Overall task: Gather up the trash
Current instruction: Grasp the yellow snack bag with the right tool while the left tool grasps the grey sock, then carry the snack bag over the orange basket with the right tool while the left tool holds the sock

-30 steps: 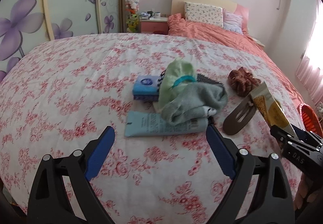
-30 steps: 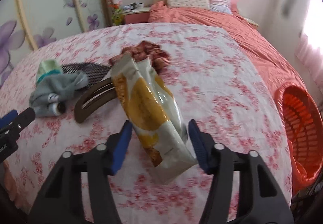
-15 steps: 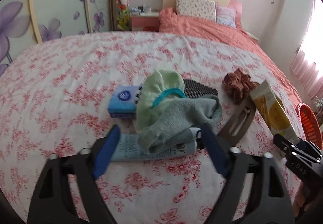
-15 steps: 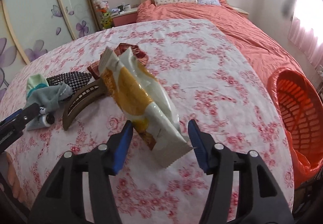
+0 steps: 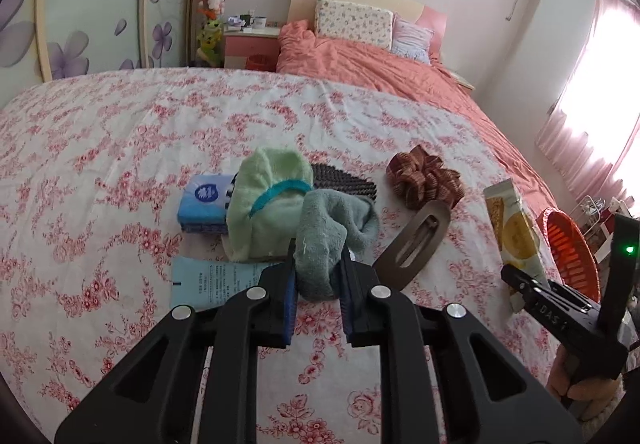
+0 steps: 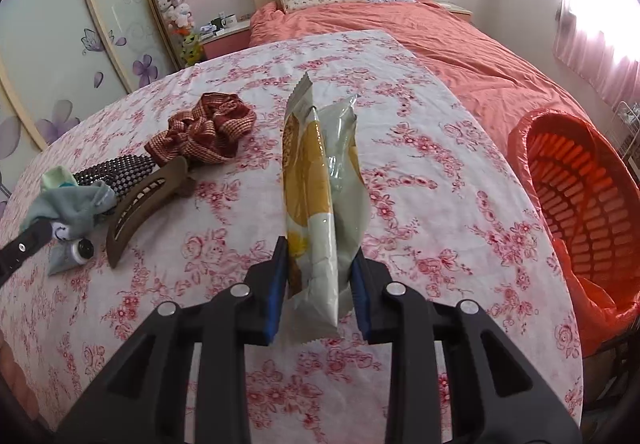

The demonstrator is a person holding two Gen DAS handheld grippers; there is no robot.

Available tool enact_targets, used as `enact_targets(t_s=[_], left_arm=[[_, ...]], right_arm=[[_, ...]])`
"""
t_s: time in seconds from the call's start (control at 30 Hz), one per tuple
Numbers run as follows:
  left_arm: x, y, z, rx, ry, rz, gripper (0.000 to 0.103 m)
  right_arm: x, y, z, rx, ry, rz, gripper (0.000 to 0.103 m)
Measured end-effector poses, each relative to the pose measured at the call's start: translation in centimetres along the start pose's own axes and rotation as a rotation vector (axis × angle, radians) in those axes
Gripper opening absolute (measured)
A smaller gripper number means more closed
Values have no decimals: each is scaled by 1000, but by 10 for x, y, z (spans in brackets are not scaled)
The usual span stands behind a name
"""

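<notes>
On the flowered bedspread [image 5: 120,147], my left gripper [image 5: 318,280] is closing. Its blue pads pinch the near end of a grey-green sock [image 5: 324,236] that lies on a small pile. My right gripper [image 6: 320,278] is closing too, and its pads squeeze the lower end of a yellow-and-white snack wrapper [image 6: 316,203], which stands up folded between them. In the left wrist view the wrapper [image 5: 514,228] sticks up from the right gripper [image 5: 520,284] at the right edge. An orange basket [image 6: 576,179] stands just off the bed's right side.
The pile holds a light green cloth [image 5: 272,203], a blue tissue pack [image 5: 204,199], a pale blue tube [image 5: 216,280] and a black beaded piece [image 5: 344,183]. A brown hair clip [image 6: 140,199] and a red-brown scrunchie [image 6: 208,131] lie beside it. Pillows and a nightstand stand far back.
Both grippers went from wide open to closed in: the left slid forward onto the grey-green sock, the right narrowed around the wrapper, which now stands more upright.
</notes>
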State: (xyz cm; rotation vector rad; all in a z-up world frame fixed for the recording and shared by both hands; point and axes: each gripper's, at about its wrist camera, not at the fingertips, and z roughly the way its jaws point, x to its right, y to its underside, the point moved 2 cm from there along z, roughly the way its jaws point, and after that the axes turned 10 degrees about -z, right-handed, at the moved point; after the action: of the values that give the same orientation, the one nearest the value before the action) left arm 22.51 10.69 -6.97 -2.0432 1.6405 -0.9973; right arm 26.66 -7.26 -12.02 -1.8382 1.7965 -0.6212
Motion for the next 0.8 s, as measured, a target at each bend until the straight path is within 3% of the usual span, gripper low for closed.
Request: enact_targets(t_s=[0.8], left_arm=[[57,-17,-36,86,74,65,18]], right_arm=[[16,-12,-77,164,-26,5,29]])
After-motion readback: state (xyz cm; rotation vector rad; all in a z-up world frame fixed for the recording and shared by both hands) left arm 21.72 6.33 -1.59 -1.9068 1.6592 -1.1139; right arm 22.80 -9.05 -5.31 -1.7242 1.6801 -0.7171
